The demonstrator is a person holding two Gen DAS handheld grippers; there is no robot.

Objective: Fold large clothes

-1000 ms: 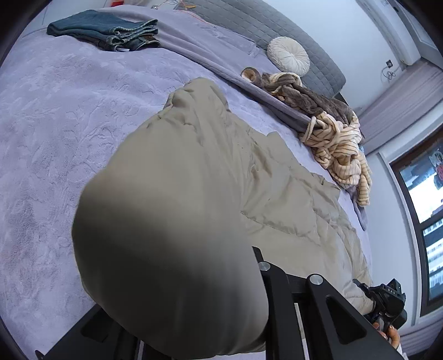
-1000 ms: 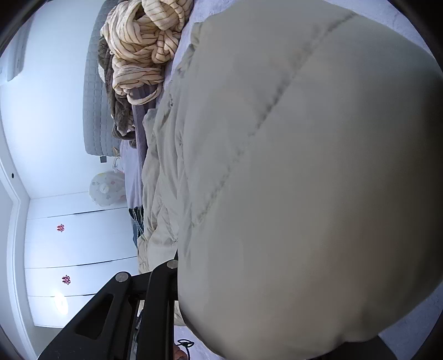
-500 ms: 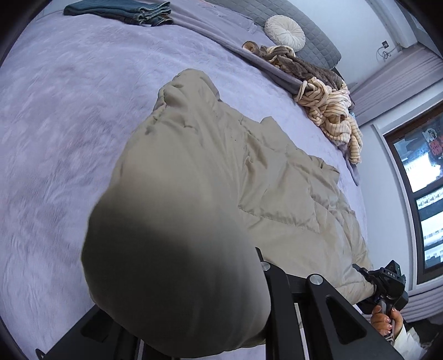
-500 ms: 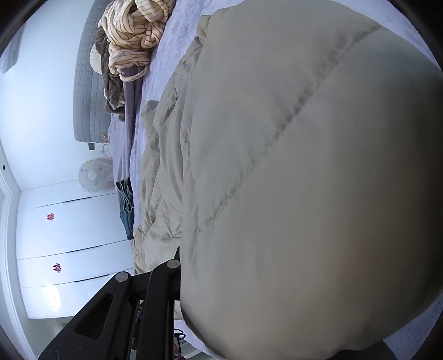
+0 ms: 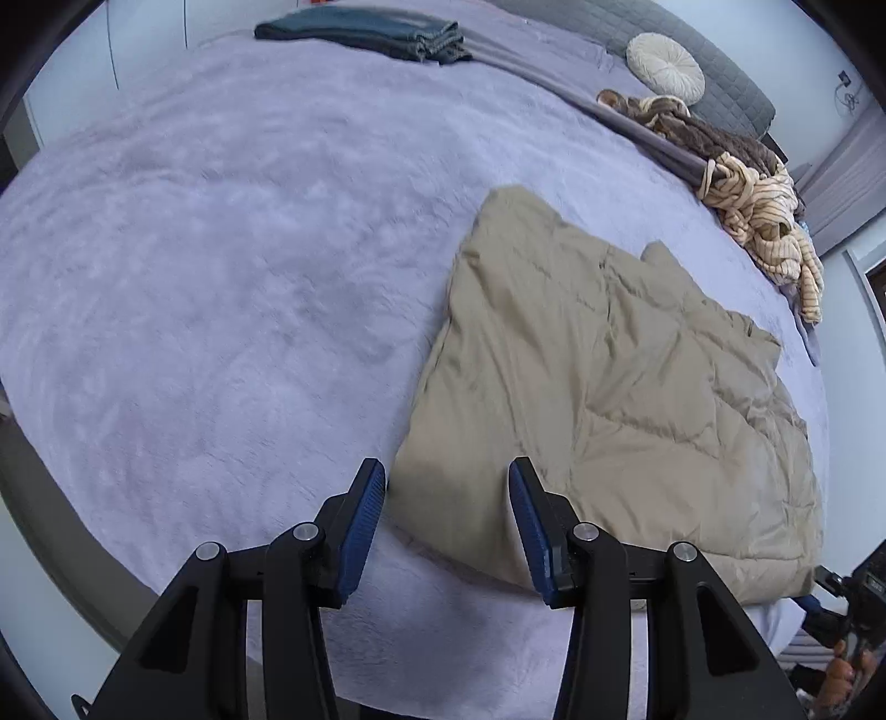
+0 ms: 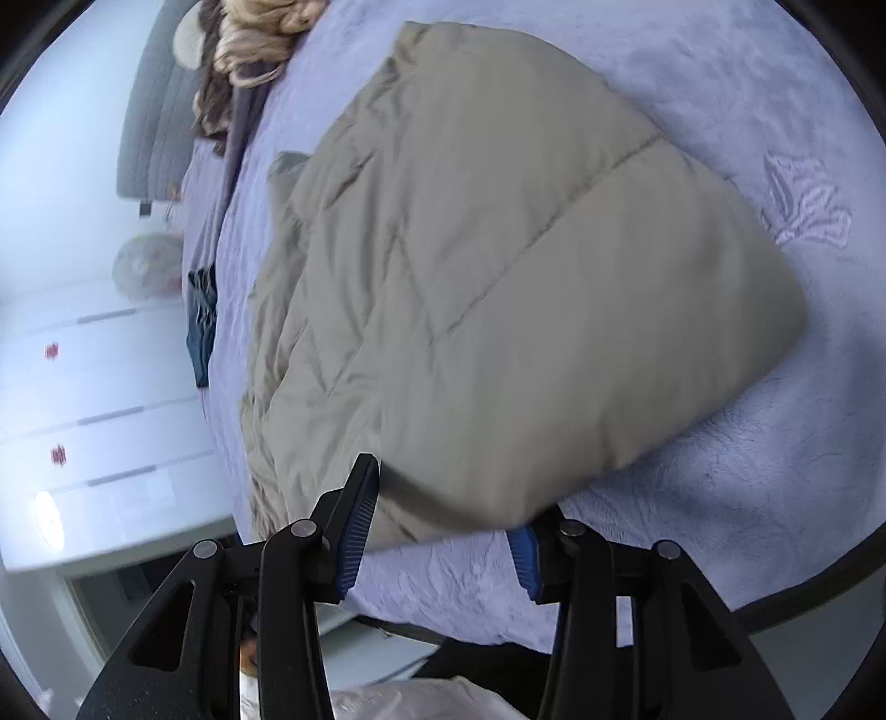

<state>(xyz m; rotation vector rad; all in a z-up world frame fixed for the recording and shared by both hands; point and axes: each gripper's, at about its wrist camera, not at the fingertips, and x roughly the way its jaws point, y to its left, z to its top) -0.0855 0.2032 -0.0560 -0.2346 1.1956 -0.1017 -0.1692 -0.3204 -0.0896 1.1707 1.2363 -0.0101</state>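
A beige puffer jacket (image 5: 609,360) lies spread on the lavender bed cover (image 5: 221,277). My left gripper (image 5: 447,468) hovers above the jacket's near left corner. Its jaws are opening and the blue pads (image 5: 365,515) stand apart, clear of the fabric. In the right wrist view the jacket (image 6: 498,249) fills the middle, blurred by motion. My right gripper (image 6: 448,498) is at its near edge with jaws opening. The left pad (image 6: 354,526) is bare, and the jacket's hem hangs in front of the right finger and hides its tip.
Folded jeans (image 5: 365,33) lie at the far side of the bed. A round cushion (image 5: 664,63) and a heap of brown and striped clothes (image 5: 758,205) sit by the grey headboard (image 5: 736,83). White wardrobe doors (image 6: 83,387) stand beyond the bed.
Both grippers held bunched jacket fabric close to the cameras; now both have let go and opened. The jacket has dropped flat onto the bed and both cameras sit further back.
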